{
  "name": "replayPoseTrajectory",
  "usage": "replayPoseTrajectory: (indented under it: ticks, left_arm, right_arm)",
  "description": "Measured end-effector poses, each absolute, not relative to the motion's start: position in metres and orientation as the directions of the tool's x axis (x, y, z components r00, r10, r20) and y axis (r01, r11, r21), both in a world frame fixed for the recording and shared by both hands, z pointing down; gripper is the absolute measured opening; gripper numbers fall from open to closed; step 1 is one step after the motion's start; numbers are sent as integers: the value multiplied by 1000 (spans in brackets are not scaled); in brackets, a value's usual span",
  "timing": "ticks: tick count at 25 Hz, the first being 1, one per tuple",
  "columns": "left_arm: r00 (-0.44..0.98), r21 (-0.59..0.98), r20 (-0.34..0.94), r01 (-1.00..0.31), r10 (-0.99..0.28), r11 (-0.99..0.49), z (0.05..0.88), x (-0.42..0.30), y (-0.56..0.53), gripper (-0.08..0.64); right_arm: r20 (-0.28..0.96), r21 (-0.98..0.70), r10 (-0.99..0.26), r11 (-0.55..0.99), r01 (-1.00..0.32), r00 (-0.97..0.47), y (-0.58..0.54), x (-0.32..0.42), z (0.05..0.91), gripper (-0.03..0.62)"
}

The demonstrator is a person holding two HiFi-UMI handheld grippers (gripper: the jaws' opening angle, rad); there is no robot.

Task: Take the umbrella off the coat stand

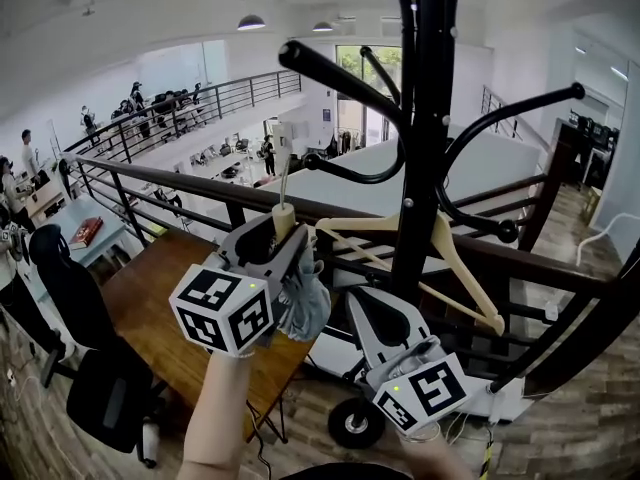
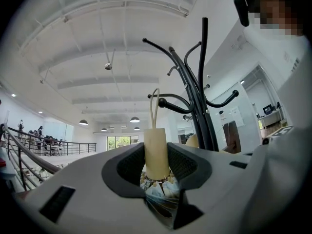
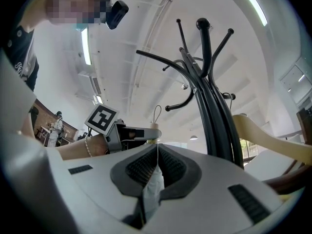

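My right tool is pinched shut on the umbrella's pale fabric. Just beyond it, my left tool clamps the cream handle, whose long axis is upright. Its wrist loop rises just beside the lower hook of the coat stand, seemingly clear of the tip. I'd draw away from the stand, left tool leading.

Folded pale-blue umbrella, cream handle upright, cord loop above, beside black coat stand
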State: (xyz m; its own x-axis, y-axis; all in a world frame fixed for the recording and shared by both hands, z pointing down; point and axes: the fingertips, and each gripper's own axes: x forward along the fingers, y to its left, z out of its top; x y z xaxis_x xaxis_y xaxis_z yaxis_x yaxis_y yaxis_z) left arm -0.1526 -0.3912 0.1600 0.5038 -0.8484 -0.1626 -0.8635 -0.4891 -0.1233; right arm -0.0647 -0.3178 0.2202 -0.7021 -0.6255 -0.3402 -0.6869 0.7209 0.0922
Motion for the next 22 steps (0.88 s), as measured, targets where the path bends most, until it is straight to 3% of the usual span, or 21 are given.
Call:
replayPoseTrajectory:
  ticks: [22]
  left_arm:
    - [483, -4, -84, -875, -872, -484, 276, -186, -278, 152]
  right_arm:
    - [-131, 19, -661, 744, -668, -739, -258, -86, 298, 29]
